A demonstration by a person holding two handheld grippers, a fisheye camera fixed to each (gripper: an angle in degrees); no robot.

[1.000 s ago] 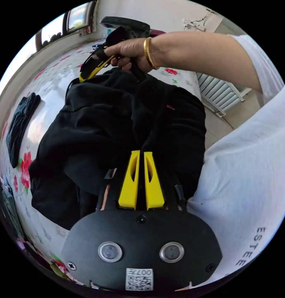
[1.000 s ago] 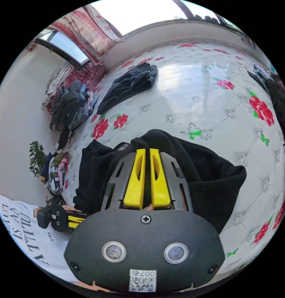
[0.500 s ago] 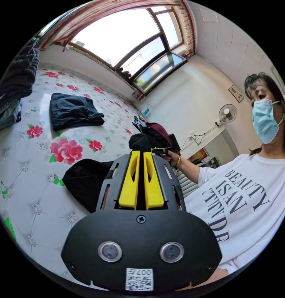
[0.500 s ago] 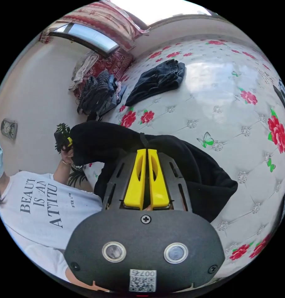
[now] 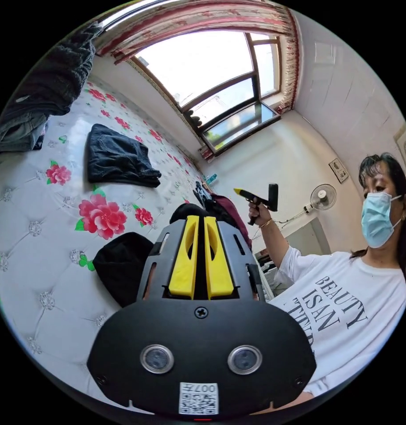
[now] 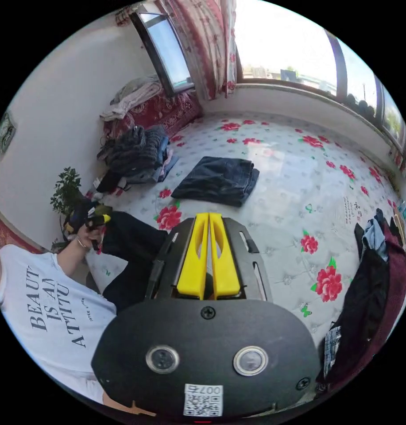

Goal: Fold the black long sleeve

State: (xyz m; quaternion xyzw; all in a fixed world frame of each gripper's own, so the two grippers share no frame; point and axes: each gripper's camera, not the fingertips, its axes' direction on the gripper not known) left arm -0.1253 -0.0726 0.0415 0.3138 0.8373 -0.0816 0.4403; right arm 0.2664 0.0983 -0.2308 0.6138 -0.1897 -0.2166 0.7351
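Quilted floral bed (image 6: 295, 186) (folded jeans (image 6: 218, 179) on it); window (image 5: 203, 75) behind.

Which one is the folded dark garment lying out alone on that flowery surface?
Start at the big window, then come down onto the white quilted surface printed with red flowers. The folded dark denim garment lies flat, alone in the open, unlike the heaped clothes pile by the wall.
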